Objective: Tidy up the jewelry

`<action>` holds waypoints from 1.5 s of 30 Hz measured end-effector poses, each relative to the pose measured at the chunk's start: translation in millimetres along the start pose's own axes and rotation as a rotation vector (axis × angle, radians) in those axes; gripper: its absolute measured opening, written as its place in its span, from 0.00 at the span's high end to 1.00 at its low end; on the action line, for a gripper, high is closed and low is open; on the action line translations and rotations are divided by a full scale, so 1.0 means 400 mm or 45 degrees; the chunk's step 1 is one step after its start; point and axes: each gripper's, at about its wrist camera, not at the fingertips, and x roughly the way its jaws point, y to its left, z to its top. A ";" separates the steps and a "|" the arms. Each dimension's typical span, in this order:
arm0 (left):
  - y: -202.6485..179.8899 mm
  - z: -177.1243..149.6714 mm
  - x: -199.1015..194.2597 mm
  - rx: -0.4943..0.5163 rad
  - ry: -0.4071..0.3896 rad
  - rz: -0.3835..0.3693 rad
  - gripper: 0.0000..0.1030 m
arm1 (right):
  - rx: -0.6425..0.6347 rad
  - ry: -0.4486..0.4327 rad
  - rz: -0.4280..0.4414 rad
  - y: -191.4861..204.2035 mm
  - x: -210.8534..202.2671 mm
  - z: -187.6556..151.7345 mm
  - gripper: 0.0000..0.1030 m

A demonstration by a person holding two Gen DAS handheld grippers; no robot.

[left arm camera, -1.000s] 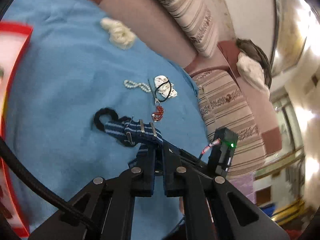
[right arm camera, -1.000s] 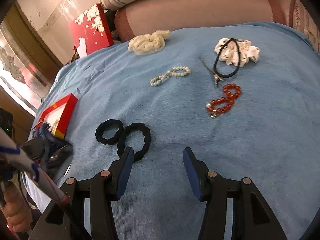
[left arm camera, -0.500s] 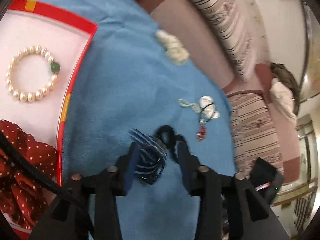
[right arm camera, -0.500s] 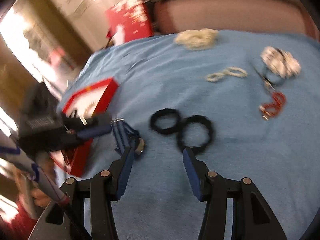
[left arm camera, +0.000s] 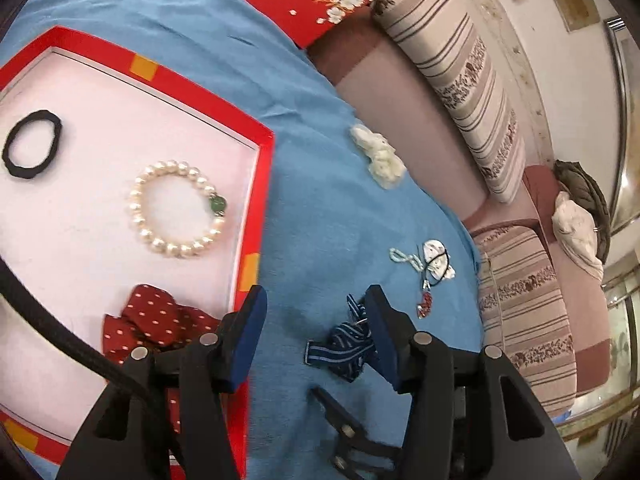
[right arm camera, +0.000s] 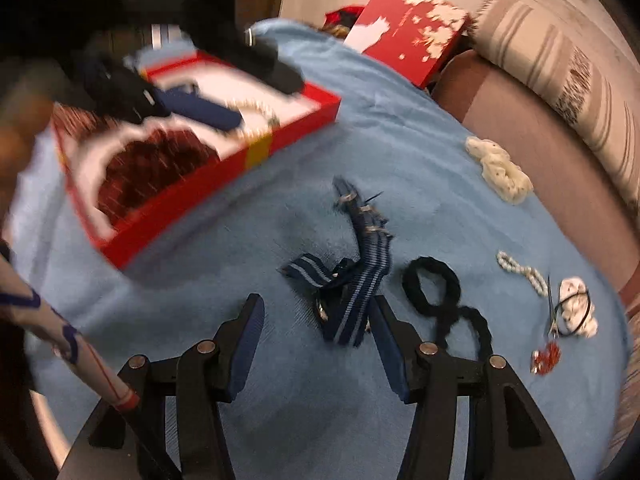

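1. Left gripper (left arm camera: 316, 324): jaws just parted, nothing pressed between the pads; striped band (left arm camera: 344, 350) lying loose on the blue cloth (left arm camera: 320, 184), against the inner face of one finger.
2. Right gripper (right arm camera: 316, 328): jaws apart and empty, hanging just over the same striped band (right arm camera: 360, 280), its lower end between the fingers.
3. Red tray (left arm camera: 262, 168): near the band, across a strip of bare cloth; inside, pearl bracelet (left arm camera: 178, 210), black tie (left arm camera: 32, 144) and dotted red scrunchie (left arm camera: 156, 326).
4. Elsewhere on the cloth: two black ties (right arm camera: 444, 300) just beside the band; cream scrunchie (right arm camera: 500, 172), small pearl string (right arm camera: 522, 272), white scrunchie (right arm camera: 576, 308) and red beads (right arm camera: 546, 356) farther off.
5. Step in hand, as judged: re-grasp of the band for transfer to the tray.
6. Good practice: centre on the folded middle, not a loose tail; clear of the metal clips and the neighbouring black tie; close fully before lifting.
7. Release over open tray floor, not on the bracelet.
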 end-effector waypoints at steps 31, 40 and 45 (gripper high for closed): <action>-0.228 -0.086 0.341 0.339 0.266 0.168 0.43 | 1.106 -0.181 0.187 -0.509 -0.313 -0.477 0.39; -0.281 -0.124 0.378 0.500 0.311 0.233 0.95 | 0.602 -0.051 -0.016 -0.361 -0.212 -0.363 0.45; -0.300 -0.134 0.304 0.539 0.258 0.236 0.95 | 0.546 0.026 -0.049 -0.357 -0.197 -0.366 0.81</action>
